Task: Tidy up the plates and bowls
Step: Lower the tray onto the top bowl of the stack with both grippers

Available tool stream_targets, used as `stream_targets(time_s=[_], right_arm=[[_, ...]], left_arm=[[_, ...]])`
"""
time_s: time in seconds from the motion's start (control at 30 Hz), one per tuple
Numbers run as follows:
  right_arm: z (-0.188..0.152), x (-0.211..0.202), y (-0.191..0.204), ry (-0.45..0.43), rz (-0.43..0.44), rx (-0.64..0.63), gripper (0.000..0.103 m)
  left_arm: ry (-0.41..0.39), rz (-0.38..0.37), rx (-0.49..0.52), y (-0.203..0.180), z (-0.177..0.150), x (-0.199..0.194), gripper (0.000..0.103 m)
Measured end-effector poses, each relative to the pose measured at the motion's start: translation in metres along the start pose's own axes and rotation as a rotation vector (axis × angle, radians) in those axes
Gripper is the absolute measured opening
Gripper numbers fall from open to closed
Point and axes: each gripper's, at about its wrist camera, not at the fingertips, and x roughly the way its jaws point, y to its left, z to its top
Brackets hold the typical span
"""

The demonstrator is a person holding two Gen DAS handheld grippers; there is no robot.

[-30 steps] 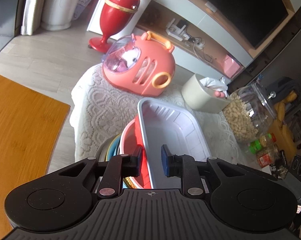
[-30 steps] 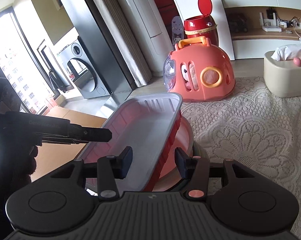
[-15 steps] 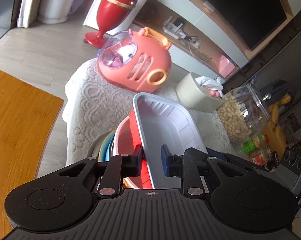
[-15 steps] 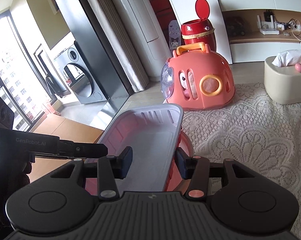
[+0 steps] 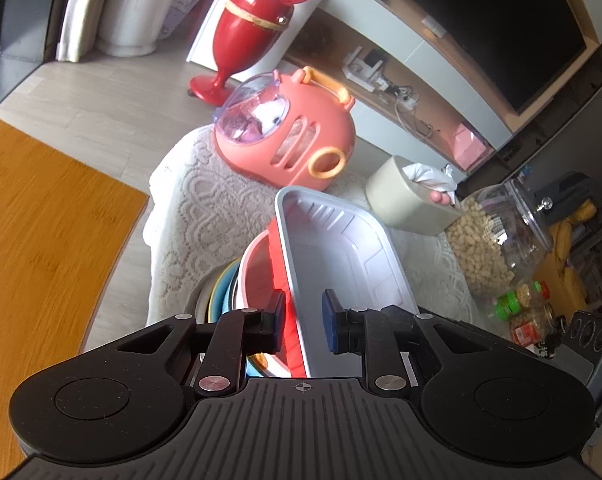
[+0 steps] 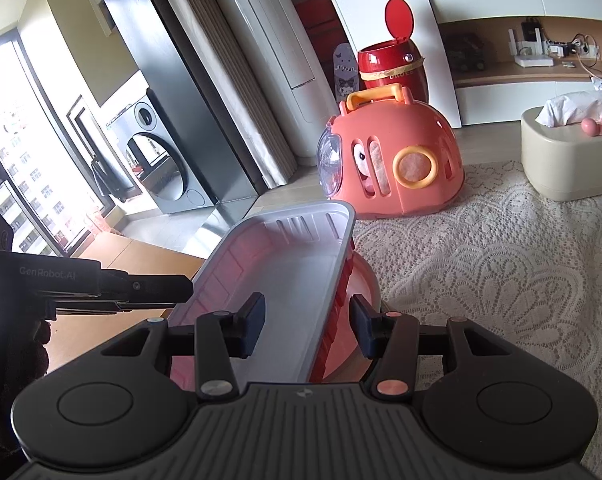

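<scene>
1. The tray (image 5: 341, 256), white inside and red outside, is tilted with its far end raised above a stack of bowls (image 5: 237, 292) on the lace cloth (image 5: 205, 216).
2. The left gripper (image 5: 301, 322) straddles the tray's left wall near its close end: one pad on the red outer side, the other inside the white basin. The jaws stand narrow and appear to pinch the wall.
3. The right gripper (image 6: 307, 326) straddles the tray's right wall the same way, one pad inside the basin, one outside against the red side. Its jaws are close together and seem clamped on the wall.
4. From the right wrist view, the left gripper's black body enters from the left edge and reaches the tray's other rim.
5. The stack under the tray shows a pink bowl (image 5: 257, 276) uppermost, with blue and yellow rims beneath it.
6. A pink carrier (image 5: 289, 136) sits on the cloth beyond the tray, well apart from it.
7. A beige tissue box (image 5: 405, 200) stands to the right of the carrier; a jar (image 5: 497, 232) of nuts is beside it.
</scene>
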Motion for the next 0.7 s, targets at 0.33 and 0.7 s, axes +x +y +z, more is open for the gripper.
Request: stream_targets(time_s=[0.33, 0.7], right_arm=[[-0.001, -0.014, 0.000, -0.037, -0.045, 0.039, 0.047], [-0.012, -0.007, 0.000, -0.010, -0.043, 0.081, 0.047]], left_arm=[[0.019, 0.021, 0.022, -0.004, 0.003, -0.006, 0.023], [0.071, 0.049, 0.025, -0.004, -0.005, 0.006, 0.023]])
